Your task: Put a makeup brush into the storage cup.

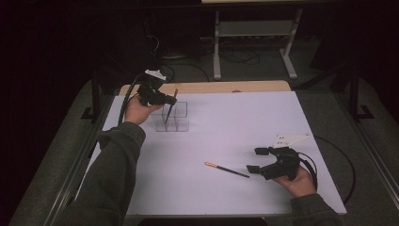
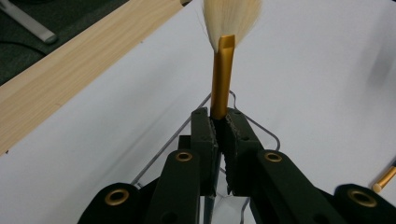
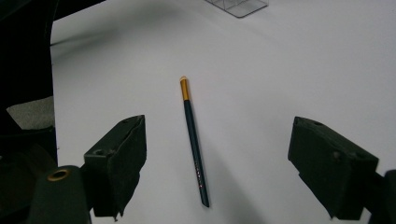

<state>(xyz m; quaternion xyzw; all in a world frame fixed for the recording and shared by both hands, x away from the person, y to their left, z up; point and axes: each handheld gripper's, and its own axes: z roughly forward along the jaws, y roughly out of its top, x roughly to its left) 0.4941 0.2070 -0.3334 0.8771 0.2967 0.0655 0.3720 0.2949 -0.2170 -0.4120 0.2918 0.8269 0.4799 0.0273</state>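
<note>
My left gripper (image 1: pixel 170 100) is shut on a makeup brush (image 2: pixel 222 70) with a gold ferrule and pale bristles. It holds the brush upright over a clear plastic organizer (image 1: pixel 173 117) at the far left of the white table; the brush's dark handle (image 1: pixel 168 112) reaches down into it. A second brush (image 1: pixel 227 169), dark-handled with a gold ferrule, lies flat on the table near the front. My right gripper (image 1: pixel 256 160) stands open just right of that brush (image 3: pixel 194 140), which lies between the jaws in the right gripper view.
The white tabletop (image 1: pixel 235 127) has a wooden strip (image 1: pixel 207 87) along its far edge. A metal stand (image 1: pixel 254 42) and cables sit on the dark floor beyond. A corner of the organizer (image 3: pixel 238 7) shows at the top of the right gripper view.
</note>
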